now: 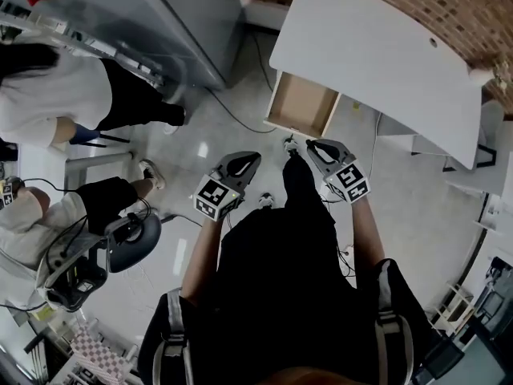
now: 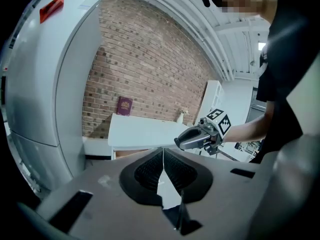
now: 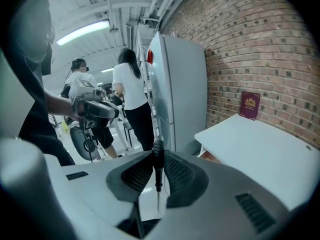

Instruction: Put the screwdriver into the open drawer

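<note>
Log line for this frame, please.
left gripper: shut, empty | right gripper: shut on screwdriver | drawer: open, screwdriver not yet inside

Between the right gripper's (image 3: 158, 154) matt grey plastic jaws, ribbed black rubbery pads (image 3: 181, 172) flank the screwdriver (image 3: 158, 176), which has a dark grooved handle and a thin bare-metal shaft. Beyond the jaws are a smooth matt white table (image 3: 260, 151), a rough brick wall (image 3: 260, 44) and a pale wood-lined drawer (image 1: 300, 103).
</note>
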Demonstrator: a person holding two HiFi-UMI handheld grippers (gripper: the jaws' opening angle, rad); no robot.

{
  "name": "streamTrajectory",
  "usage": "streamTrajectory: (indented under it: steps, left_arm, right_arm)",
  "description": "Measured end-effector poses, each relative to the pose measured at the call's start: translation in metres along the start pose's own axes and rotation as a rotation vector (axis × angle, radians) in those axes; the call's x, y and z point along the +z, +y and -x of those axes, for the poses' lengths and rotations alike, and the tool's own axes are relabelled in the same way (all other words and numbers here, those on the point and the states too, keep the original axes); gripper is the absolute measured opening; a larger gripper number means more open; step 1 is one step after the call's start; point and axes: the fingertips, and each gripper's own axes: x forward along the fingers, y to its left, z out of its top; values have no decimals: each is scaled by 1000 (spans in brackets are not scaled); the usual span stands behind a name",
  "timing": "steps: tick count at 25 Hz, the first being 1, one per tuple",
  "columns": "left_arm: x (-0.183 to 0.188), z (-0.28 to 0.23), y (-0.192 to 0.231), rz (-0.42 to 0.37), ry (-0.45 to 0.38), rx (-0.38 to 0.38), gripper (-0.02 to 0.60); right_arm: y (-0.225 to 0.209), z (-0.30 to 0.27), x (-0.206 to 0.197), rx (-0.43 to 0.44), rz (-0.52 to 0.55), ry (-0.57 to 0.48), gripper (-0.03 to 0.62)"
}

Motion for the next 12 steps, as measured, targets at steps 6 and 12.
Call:
streamTrajectory:
  steps: [6, 12]
  left_arm:
    - [-6, -21, 13, 33, 31, -9, 17]
    - [-16, -39, 25, 57, 69, -4, 17]
  right_arm:
    - [-27, -17, -14, 2, -8, 35, 123]
    - [-46, -33, -39, 25, -27, 88, 123]
